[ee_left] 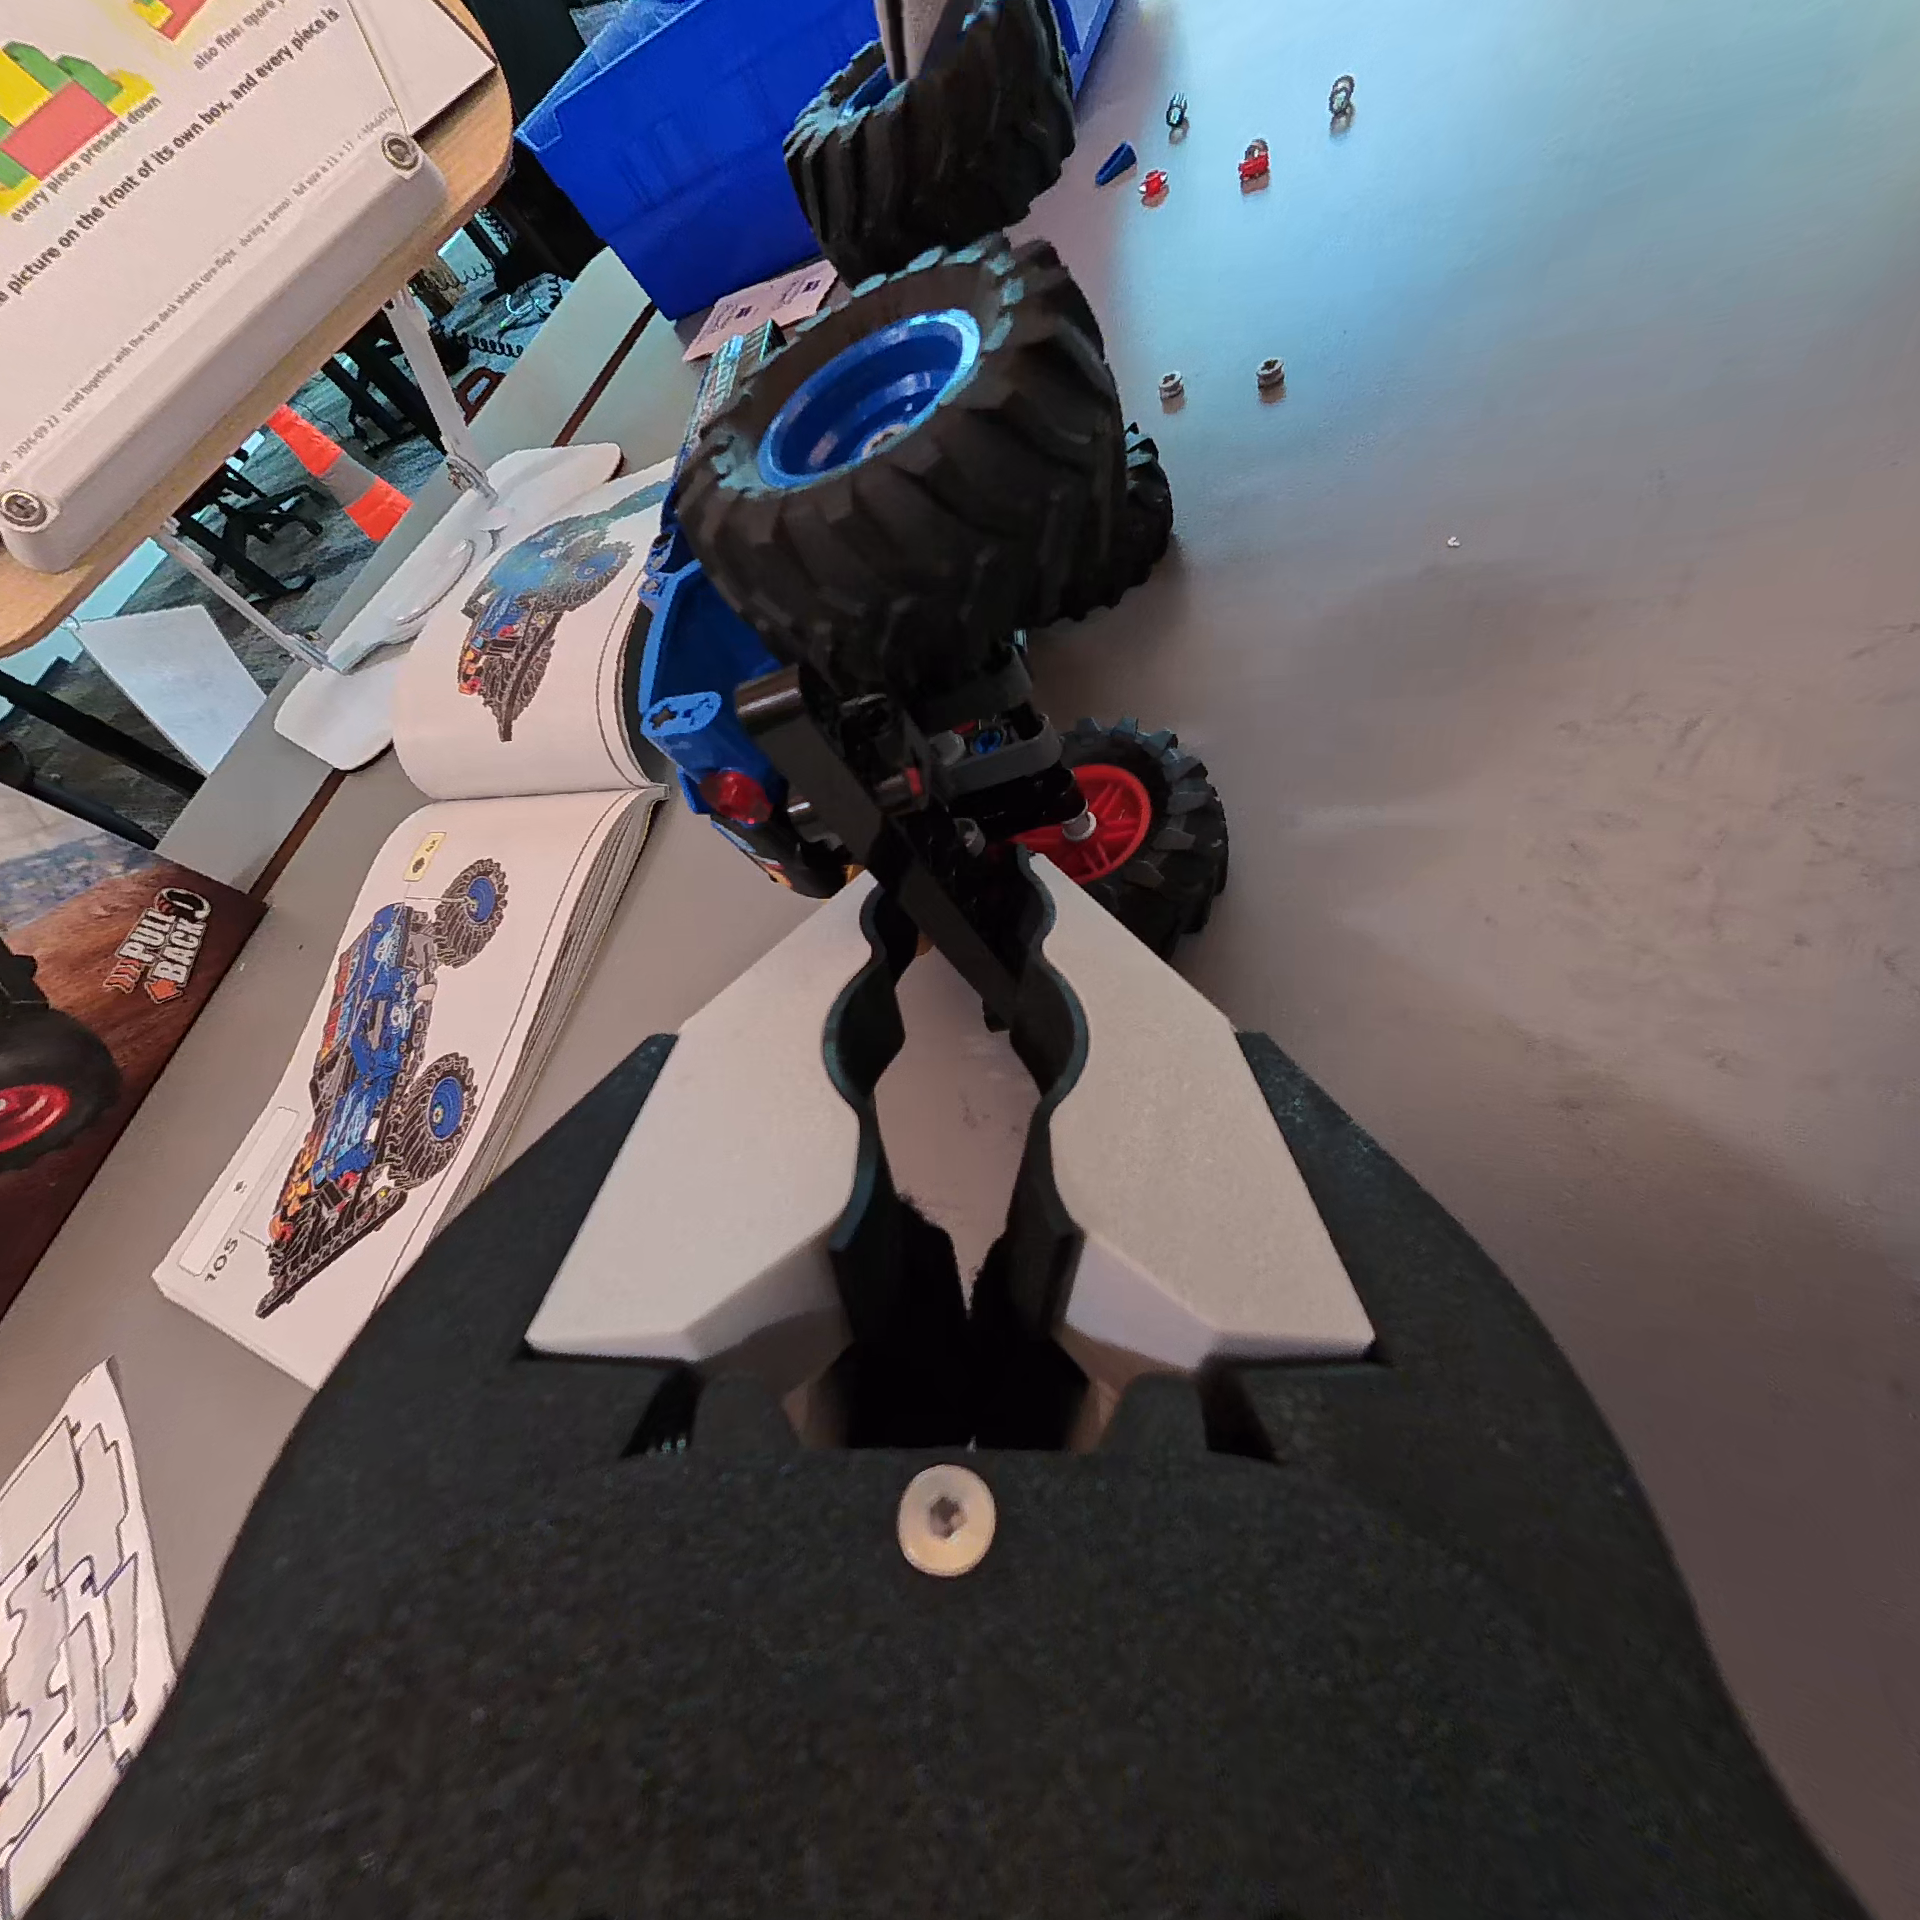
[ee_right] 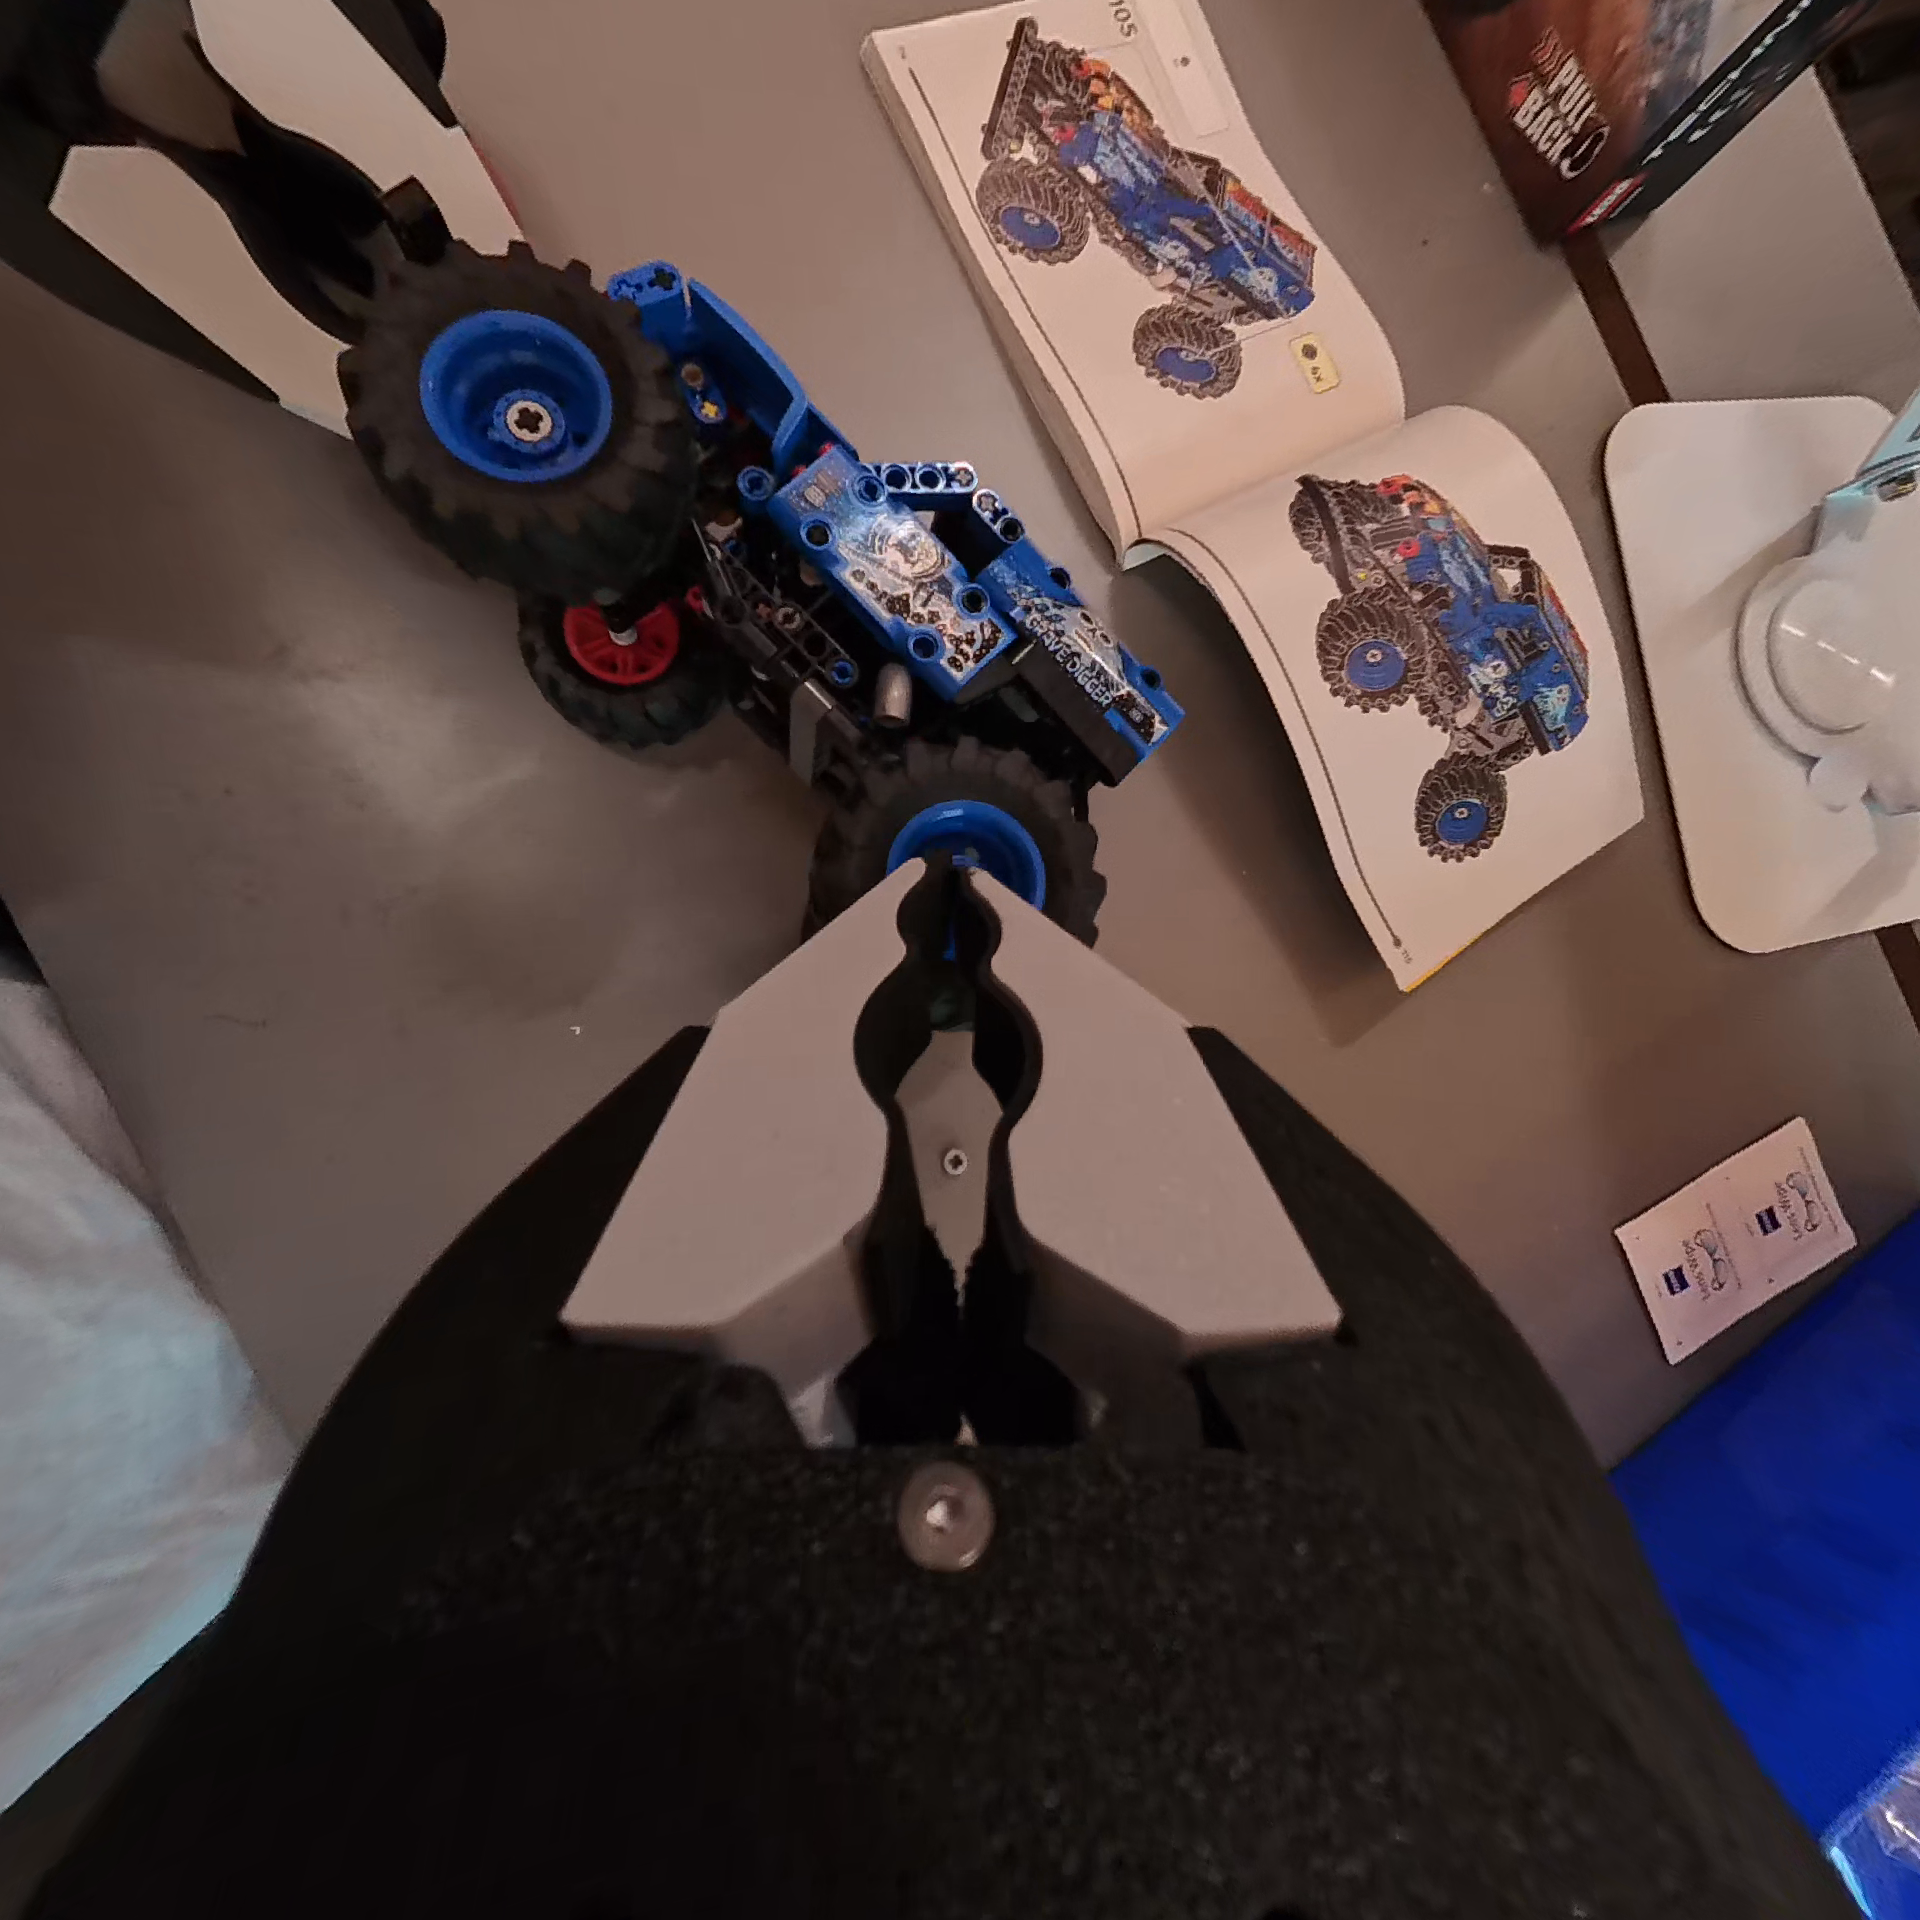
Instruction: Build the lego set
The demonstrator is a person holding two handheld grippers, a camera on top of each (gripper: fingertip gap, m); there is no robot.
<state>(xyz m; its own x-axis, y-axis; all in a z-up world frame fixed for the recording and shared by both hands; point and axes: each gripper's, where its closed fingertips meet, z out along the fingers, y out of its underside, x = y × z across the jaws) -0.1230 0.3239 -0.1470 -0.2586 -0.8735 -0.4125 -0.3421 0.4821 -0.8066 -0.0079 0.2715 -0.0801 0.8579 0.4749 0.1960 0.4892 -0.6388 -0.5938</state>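
Observation:
The blue lego monster truck [ee_left: 707,665] lies tilted on the grey table [ee_left: 1558,935], with big black tyres on blue rims and one small red-rimmed wheel [ee_left: 1117,821]. My left gripper [ee_left: 956,904] is shut on a black beam [ee_left: 914,831] at the truck's underside end. In the right wrist view the truck [ee_right: 904,582] lies on its side. My right gripper [ee_right: 948,883] is shut on the blue rim of the nearest wheel [ee_right: 987,842]. The left gripper [ee_right: 301,229] shows at the top left, behind the far blue-rimmed wheel [ee_right: 520,410].
An open instruction booklet [ee_left: 343,1091] [ee_right: 1195,260] lies beside the truck. A blue bin [ee_left: 707,135] stands at the back. Small loose parts [ee_left: 1252,161] are scattered on the far table. The set's box [ee_right: 1621,94], a white stand base [ee_right: 1766,665] and a sticker sheet [ee_left: 62,1579] lie around. The grippers' ends are close to 15 centimeters from one another.

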